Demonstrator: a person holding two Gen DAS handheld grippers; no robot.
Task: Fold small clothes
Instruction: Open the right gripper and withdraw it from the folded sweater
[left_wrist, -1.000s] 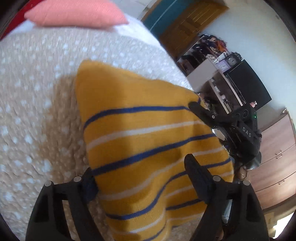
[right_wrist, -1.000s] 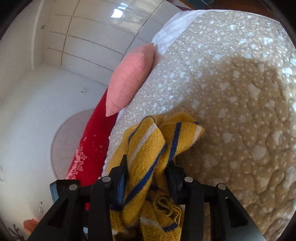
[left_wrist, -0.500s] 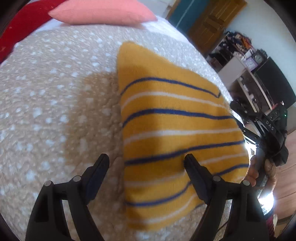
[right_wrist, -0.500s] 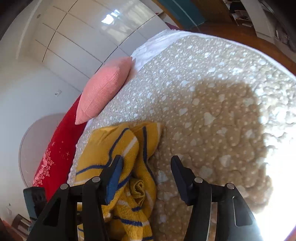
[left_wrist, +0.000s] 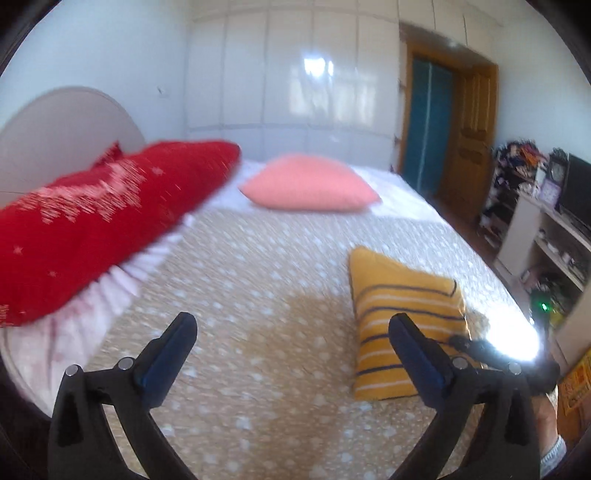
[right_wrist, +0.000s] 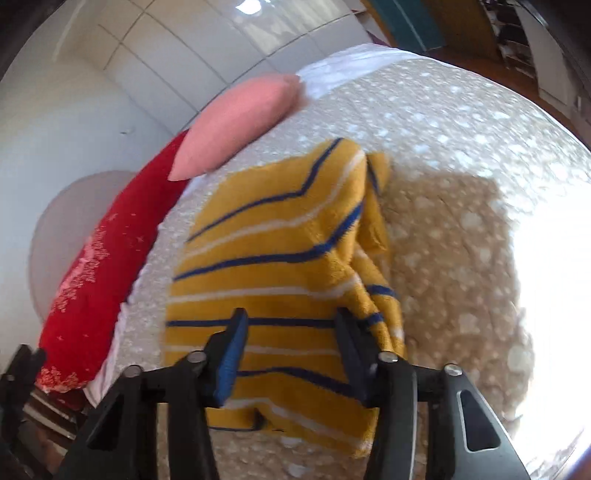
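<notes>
A yellow knitted garment with blue and white stripes (left_wrist: 402, 325) lies folded on the beige spotted bedspread (left_wrist: 258, 332). My left gripper (left_wrist: 291, 332) is open and empty, raised above the bed, with the garment to its right. In the right wrist view the garment (right_wrist: 280, 258) lies flat just beyond my right gripper (right_wrist: 291, 325), which is open and holds nothing. The right gripper also shows in the left wrist view (left_wrist: 491, 354) at the garment's near right edge.
A red pillow (left_wrist: 92, 225) and a pink pillow (left_wrist: 310, 184) lie at the head of the bed by a rounded headboard (left_wrist: 55, 125). A white shelf unit (left_wrist: 546, 236) with clutter stands right of the bed. A wooden door (left_wrist: 472, 136) is at the back.
Both grippers let go of the garment and opened. The left gripper drew back and lifted, so the whole bed shows. The garment now lies folded flat on the bedspread.
</notes>
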